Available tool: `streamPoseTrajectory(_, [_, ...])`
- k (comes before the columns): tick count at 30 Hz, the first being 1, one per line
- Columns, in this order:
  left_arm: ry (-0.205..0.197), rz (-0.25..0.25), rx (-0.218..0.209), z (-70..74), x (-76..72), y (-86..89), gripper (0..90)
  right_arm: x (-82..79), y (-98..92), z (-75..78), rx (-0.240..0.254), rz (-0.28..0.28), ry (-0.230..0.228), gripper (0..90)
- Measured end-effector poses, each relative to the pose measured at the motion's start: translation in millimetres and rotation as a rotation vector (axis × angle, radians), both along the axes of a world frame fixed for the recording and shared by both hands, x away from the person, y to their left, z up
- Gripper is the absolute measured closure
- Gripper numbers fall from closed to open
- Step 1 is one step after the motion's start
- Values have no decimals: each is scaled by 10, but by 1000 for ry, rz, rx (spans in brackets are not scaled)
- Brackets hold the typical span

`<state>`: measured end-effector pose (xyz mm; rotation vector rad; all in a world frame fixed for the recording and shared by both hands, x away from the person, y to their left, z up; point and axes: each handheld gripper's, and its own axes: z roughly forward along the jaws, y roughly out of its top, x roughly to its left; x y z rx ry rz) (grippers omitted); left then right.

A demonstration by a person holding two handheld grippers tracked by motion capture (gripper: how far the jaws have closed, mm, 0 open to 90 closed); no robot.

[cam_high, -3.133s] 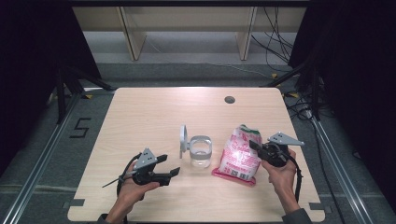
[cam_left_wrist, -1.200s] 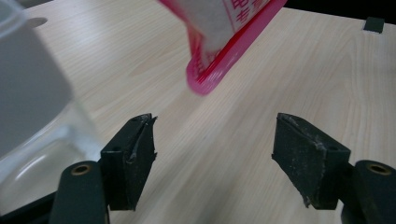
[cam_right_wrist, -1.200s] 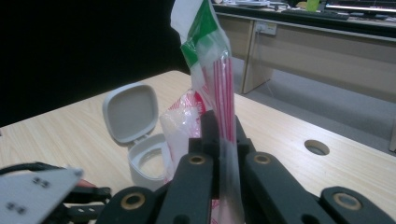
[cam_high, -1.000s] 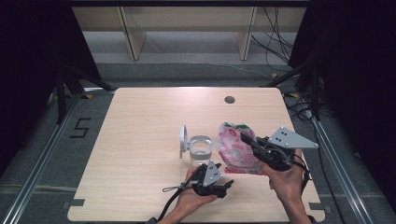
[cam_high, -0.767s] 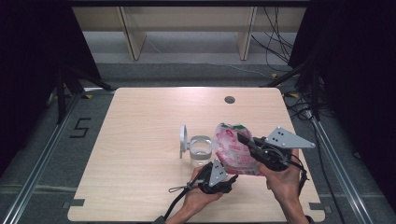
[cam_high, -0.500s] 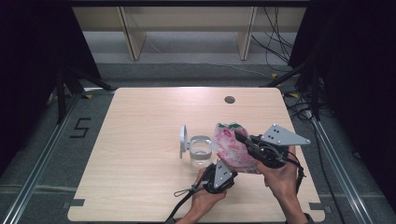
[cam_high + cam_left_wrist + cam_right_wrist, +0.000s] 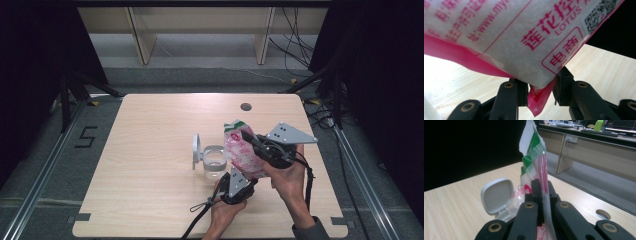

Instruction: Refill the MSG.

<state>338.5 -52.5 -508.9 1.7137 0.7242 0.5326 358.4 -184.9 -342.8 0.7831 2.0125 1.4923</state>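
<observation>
Pale wooden bench point(image 7: 150, 165), with a clear jar point(image 7: 216, 161) just right of centre, hinged lid flipped open to its left. Pink sugar bag point(image 7: 242, 150) raised beside it, apparently for pouring. Right gripper point(image 7: 252, 141) clamped on the bag's top edge; left gripper point(image 7: 243, 178), jaws just closing, pinching its bottom corner.

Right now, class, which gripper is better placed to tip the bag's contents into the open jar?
Probably left: the left gripper holds the pink bag at its bottom corner, so raising it tips toward the jar; the right gripper pinches the top.
</observation>
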Motion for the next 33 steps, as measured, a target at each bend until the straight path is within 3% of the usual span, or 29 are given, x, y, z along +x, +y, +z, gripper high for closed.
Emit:
streamPoseTrajectory(7, [31,15,-34,-41,87,13,689,110,138,-30,-44,-15,-2,900])
streamPoseTrajectory(10, [32,-2,-58,-63,111,-10,689,142,188,-53,-52,-20,8,900])
streamPoseTrajectory(13, [41,2,-55,-64,124,-51,693,178,214,-70,-71,-22,6,900])
streamPoseTrajectory(18, [30,9,-49,-56,139,-62,696,216,238,-80,-53,-30,16,900])
streamPoseTrajectory(20, [29,7,-50,-61,148,-56,697,232,243,-78,-69,-18,2,900])
streamPoseTrajectory(23, [24,5,-47,-63,152,-55,700,239,272,-89,-66,-16,18,900])
streamPoseTrajectory(29, [44,-29,-93,-70,178,-64,703,260,339,-103,-70,-9,12,900])
streamPoseTrajectory(31, [46,-25,-116,-87,188,-73,704,261,372,-108,-80,11,27,900])
streamPoseTrajectory(33, [57,-27,-115,-85,183,-65,705,254,409,-123,-86,-4,41,900])
